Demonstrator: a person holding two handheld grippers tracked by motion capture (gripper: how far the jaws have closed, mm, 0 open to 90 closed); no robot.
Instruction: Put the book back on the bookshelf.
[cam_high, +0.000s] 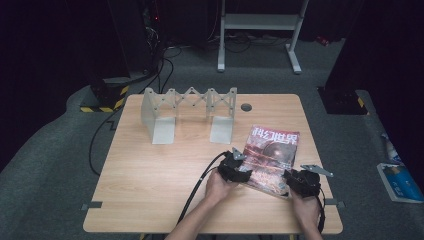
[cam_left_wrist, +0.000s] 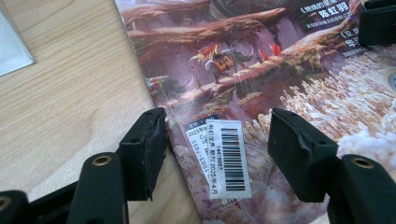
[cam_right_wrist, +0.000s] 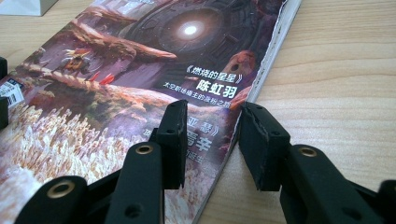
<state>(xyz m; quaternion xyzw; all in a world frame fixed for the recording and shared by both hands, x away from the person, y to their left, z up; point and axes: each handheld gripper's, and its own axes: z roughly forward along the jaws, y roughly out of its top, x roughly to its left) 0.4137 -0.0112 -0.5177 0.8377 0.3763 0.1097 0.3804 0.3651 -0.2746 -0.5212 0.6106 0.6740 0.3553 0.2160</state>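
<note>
Straddling the magazine's (cam_high: 270, 157) near edges with left tool (cam_left_wrist: 217, 140) and right tool (cam_right_wrist: 212, 135) open, gripping nothing, we judge it thin, floppy, best pinched at the spine.

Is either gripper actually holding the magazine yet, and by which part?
Not that I can tell. The left gripper straddles the magazine's left edge, the right gripper its right edge, both with open fingers.
</note>
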